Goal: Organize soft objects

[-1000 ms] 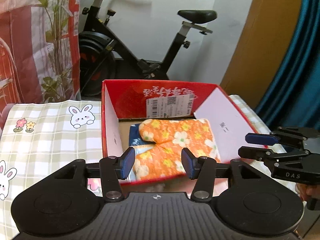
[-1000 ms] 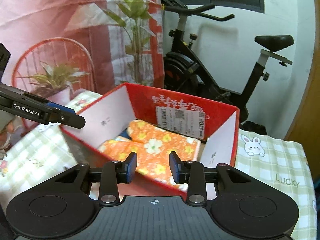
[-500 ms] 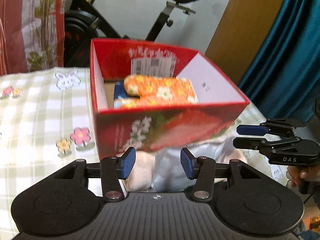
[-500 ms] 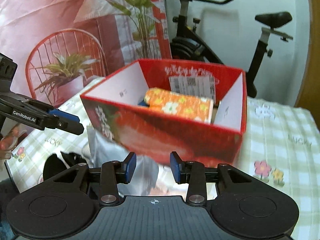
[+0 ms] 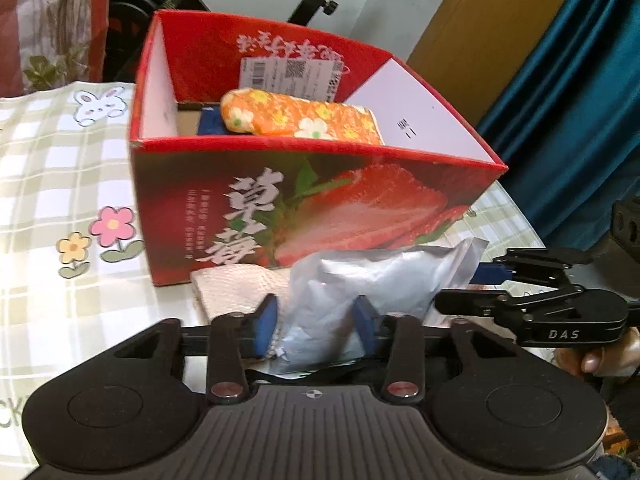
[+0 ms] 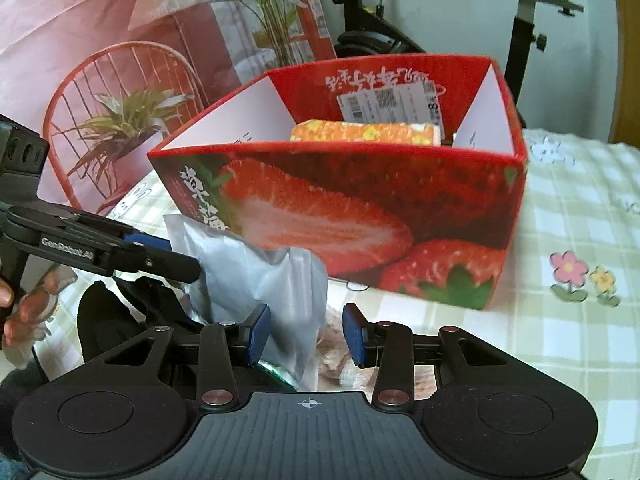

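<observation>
Both grippers have descended from above the red strawberry-printed cardboard box (image 5: 312, 208) to the table. The crinkled silver foil pouch (image 5: 360, 280) lies between the closing left gripper (image 5: 316, 324) jaws, not yet clamped. The right gripper (image 6: 306, 334) is part-open and holds nothing, with the pouch's edge between its jaws.

**Checked tablecloth and what rests on it**

The surface is covered by a green-and-white checked tablecloth (image 5: 48, 184), printed with rabbits and small flowers. A red strawberry box (image 5: 320, 216) is placed directly on it. Just in front of the box, a silver foil pouch (image 5: 360, 280) and a pale pink cloth (image 5: 236, 284) are laid on the cloth, touching each other. A black item (image 6: 104, 320) is seen beside the pouch; its kind cannot be told.
</observation>
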The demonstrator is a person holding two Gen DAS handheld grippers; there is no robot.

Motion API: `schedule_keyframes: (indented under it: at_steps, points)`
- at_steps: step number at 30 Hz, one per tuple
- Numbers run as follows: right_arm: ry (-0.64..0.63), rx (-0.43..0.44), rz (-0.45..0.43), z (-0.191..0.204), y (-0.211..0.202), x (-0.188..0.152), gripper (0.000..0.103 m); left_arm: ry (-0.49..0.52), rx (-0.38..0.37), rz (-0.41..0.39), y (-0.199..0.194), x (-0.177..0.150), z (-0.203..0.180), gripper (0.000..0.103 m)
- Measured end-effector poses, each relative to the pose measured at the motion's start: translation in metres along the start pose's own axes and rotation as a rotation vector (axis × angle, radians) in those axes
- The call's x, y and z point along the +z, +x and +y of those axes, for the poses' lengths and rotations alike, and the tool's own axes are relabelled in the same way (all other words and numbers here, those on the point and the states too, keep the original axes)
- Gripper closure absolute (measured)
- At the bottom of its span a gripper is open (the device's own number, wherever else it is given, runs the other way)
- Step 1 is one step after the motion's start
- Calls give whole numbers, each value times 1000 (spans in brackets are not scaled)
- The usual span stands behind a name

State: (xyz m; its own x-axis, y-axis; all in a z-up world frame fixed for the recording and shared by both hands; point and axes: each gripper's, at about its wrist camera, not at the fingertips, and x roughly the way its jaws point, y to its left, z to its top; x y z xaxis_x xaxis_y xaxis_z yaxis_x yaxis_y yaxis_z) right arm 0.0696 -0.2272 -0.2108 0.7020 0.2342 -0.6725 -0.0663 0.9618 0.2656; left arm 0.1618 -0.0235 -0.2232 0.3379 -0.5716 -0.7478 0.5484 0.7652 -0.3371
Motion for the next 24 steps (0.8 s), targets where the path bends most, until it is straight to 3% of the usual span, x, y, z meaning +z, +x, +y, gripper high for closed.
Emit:
schedule_keyframes:
  at_steps: [5,8,16,24]
  points:
    - [6,10,-15,3,1,0,83,1,29,6,3,0,-3,82]
    - [9,10,-38,4,-4,3,93,-8,31,-6,-3,0,-1,86]
    - [-32,10,-159,16,-39,26,94,31,21,-121,-45,8,-16,86]
    - [-104,1,-296,30,-76,78,94,51,29,-286,-95,41,-36,86]
